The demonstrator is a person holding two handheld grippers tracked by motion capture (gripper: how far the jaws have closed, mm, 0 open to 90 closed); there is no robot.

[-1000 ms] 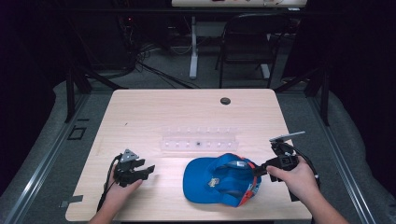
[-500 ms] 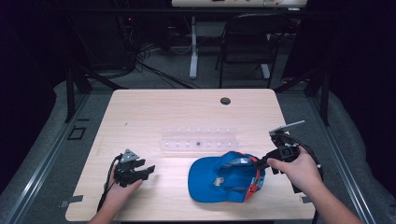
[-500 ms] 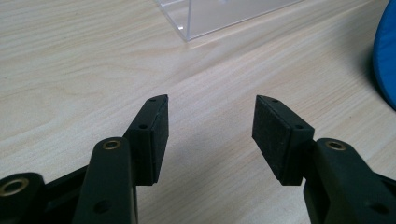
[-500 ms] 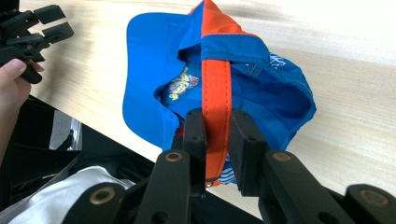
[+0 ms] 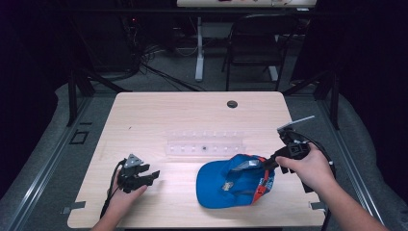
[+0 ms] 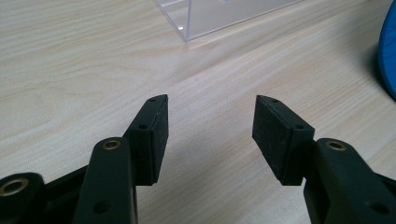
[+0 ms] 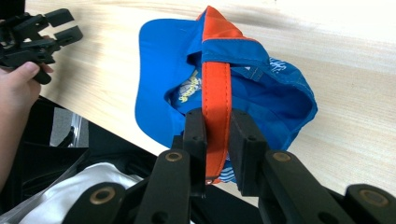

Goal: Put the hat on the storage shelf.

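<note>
At the right side of the table (image 5: 159, 110), the right gripper (image 5: 272, 162) has its two black jaws pinched on the orange strap (image 7: 216, 88) of a blue cap (image 5: 226, 183); the right gripper view shows the strap running up between the jaws, and the cap lying open side up with its brim toward the person's edge of the table. Over at the left, the left gripper (image 5: 144, 177) sits low above the bare wood in the person's left hand (image 5: 120, 202), its jaws spread apart with nothing between them. Between the two, farther from the person, a clear plastic tray (image 5: 204, 144) lies flat on the table just beyond the cap. A small dark round hole (image 5: 232, 104) marks the far edge
</note>
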